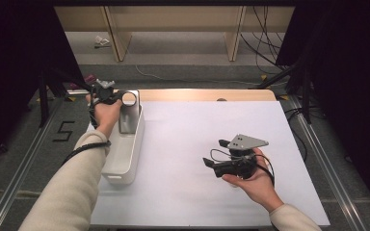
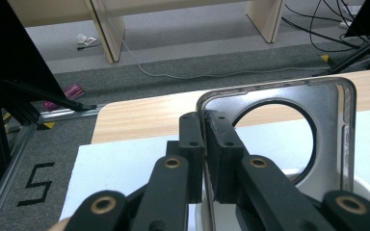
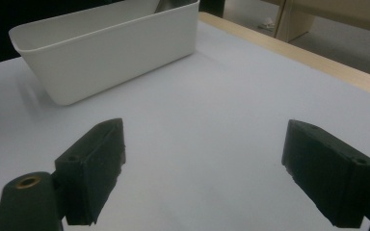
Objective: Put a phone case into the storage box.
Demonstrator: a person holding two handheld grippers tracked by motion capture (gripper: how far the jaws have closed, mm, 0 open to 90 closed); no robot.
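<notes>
Left gripper view: the left fingers (image 2: 192, 144) pinch the top rim of a metal plate (image 2: 327, 115) with a round hole, standing upright in the far end of the white bin (image 1: 125, 154). Keep the pinch firm and the plate vertical, clear of the bin wall. The right fingers (image 3: 101, 159) are wide open, empty, over the bench (image 1: 197, 134) well apart.
</notes>
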